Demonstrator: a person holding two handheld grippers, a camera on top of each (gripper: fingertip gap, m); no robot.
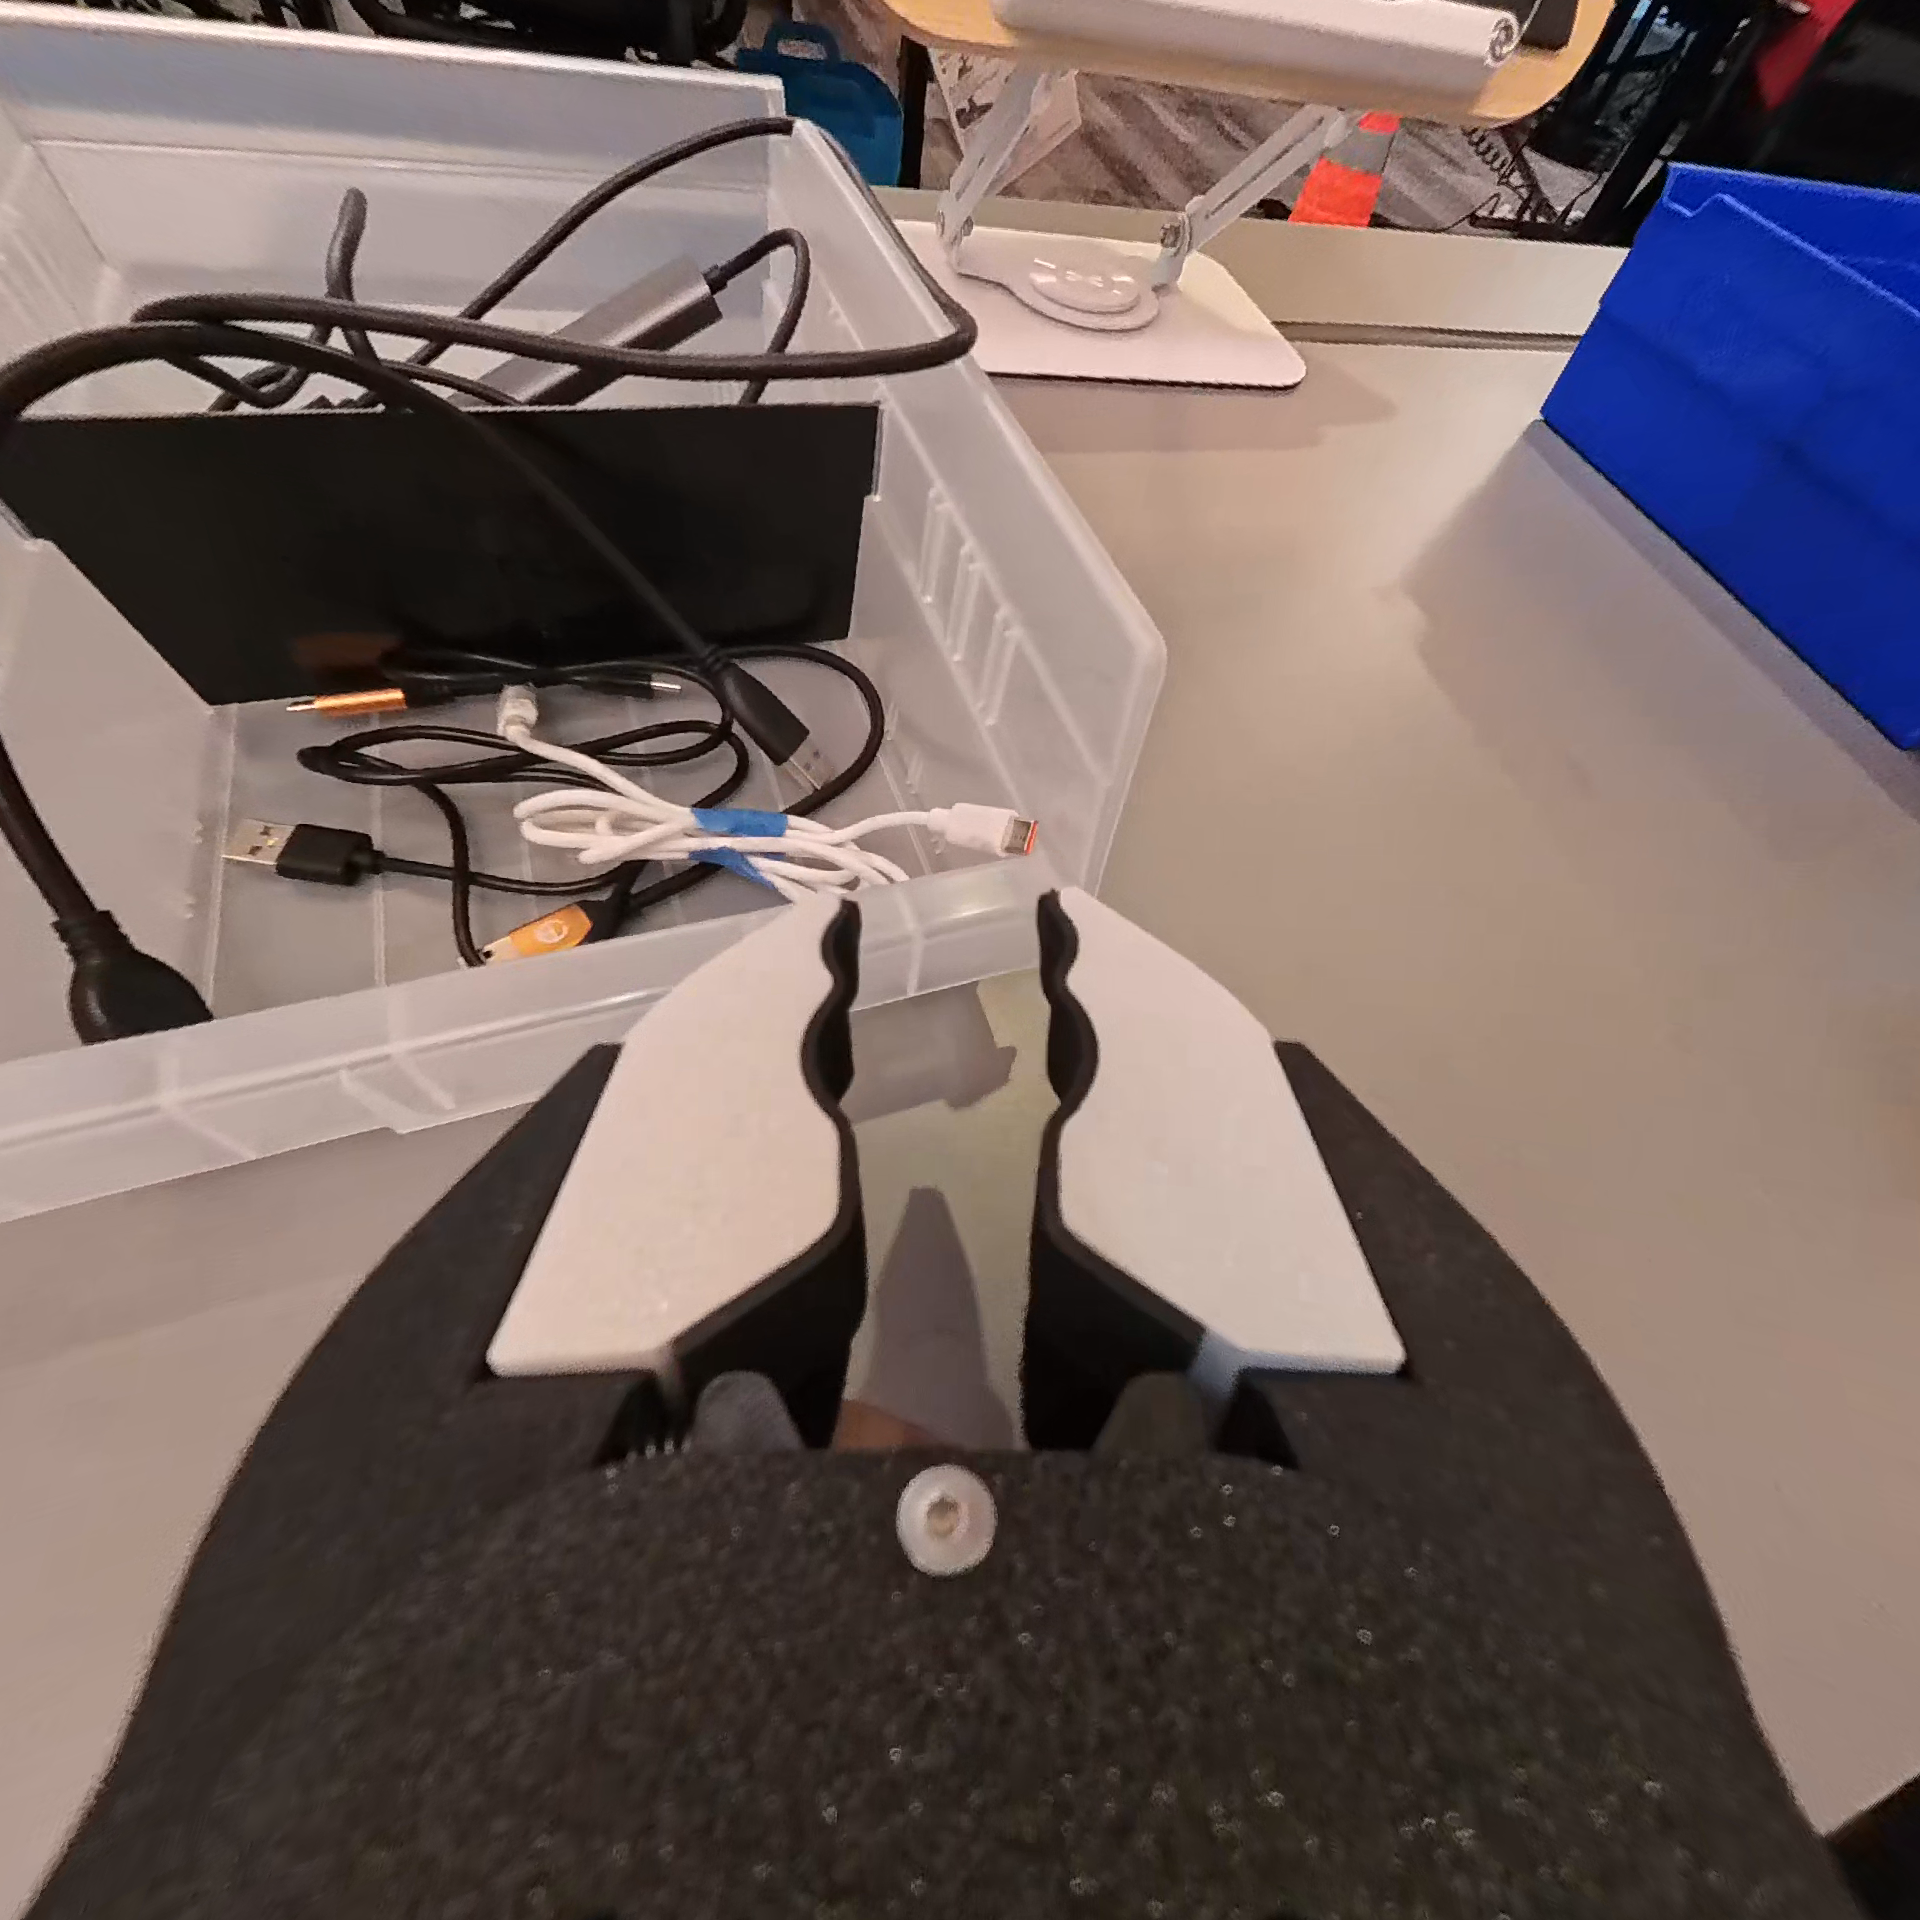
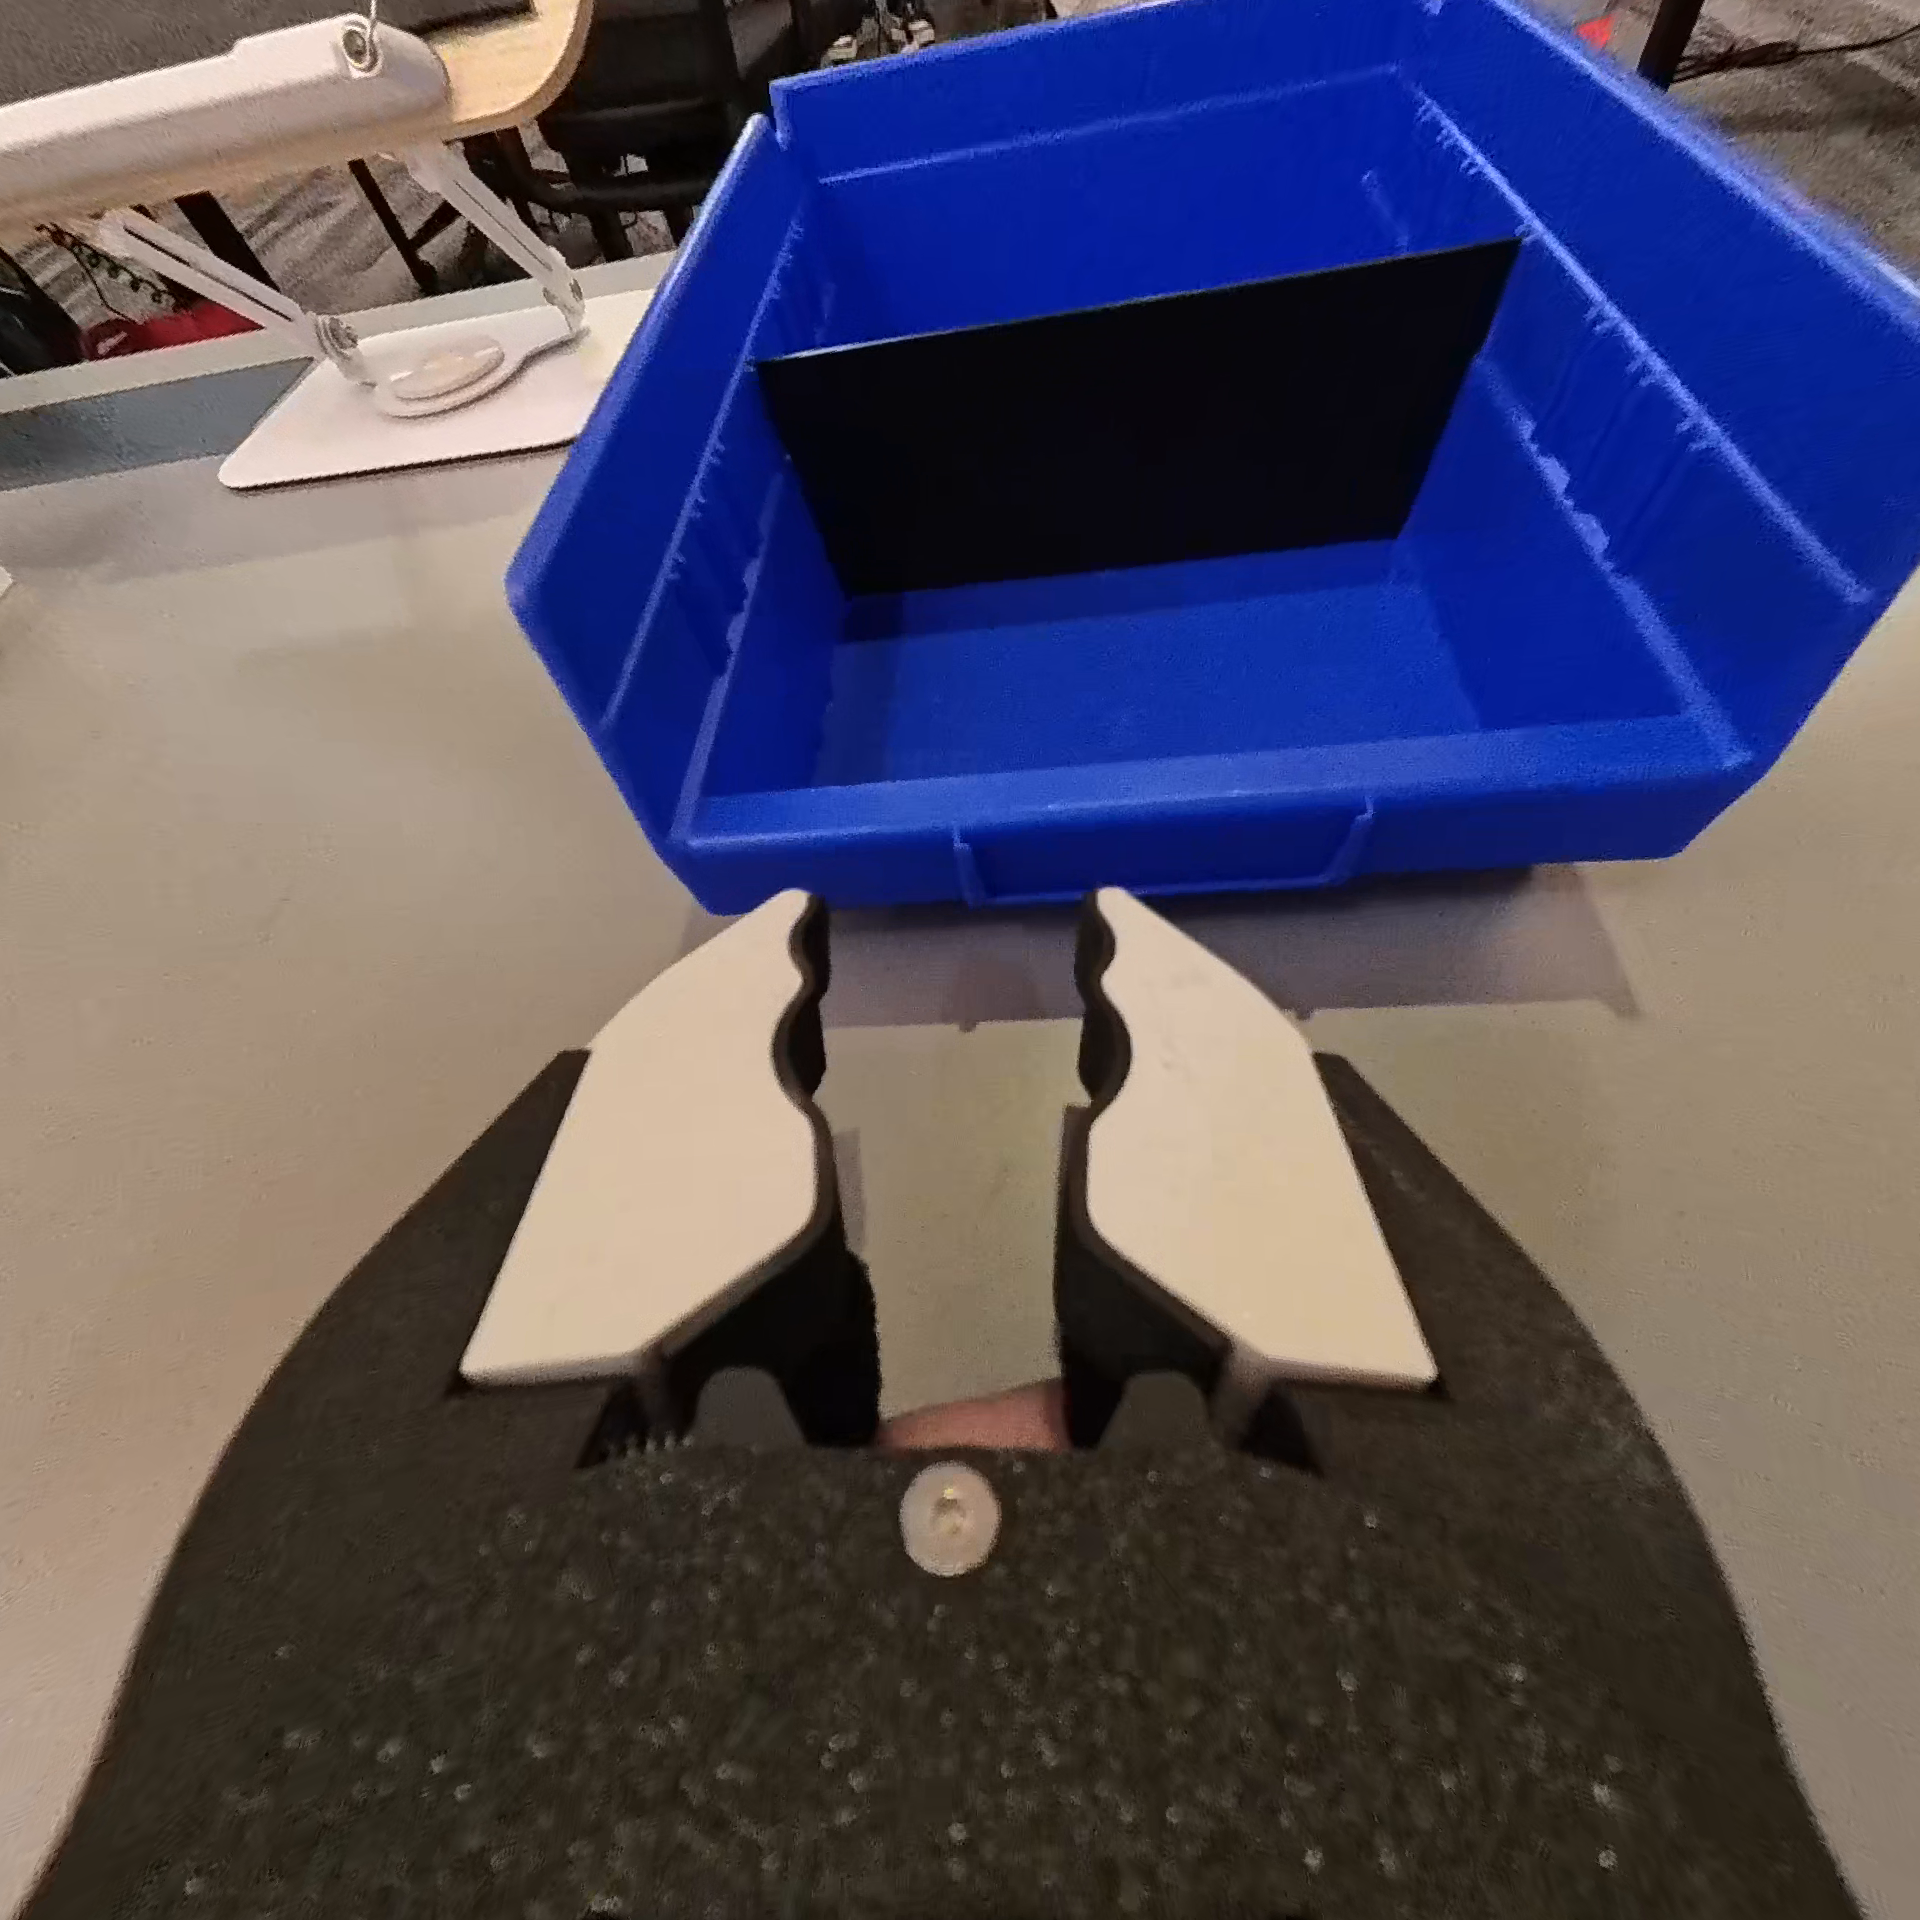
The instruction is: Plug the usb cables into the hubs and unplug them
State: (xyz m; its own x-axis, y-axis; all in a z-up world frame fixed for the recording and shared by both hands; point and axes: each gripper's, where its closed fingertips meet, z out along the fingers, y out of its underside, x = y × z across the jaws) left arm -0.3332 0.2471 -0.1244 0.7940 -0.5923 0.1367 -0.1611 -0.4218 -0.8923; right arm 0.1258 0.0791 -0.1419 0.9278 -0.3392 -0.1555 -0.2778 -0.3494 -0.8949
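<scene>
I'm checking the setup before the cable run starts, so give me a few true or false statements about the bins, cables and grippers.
1. The left gripper holds a cable. False: its fingers are apart and hold nothing.
2. The white USB cable lies in the clear bin's near compartment. True.
3. The blue bin's near compartment holds cables. False: it holds nothing.
4. A black divider stands across the blue bin. True.
5. The right gripper is open. True.

No writing can be read anywhere; the orange plug (image 1: 540, 933) in the clear bin (image 1: 582, 1049) bears a small round mark (too blurred to make out).
</scene>
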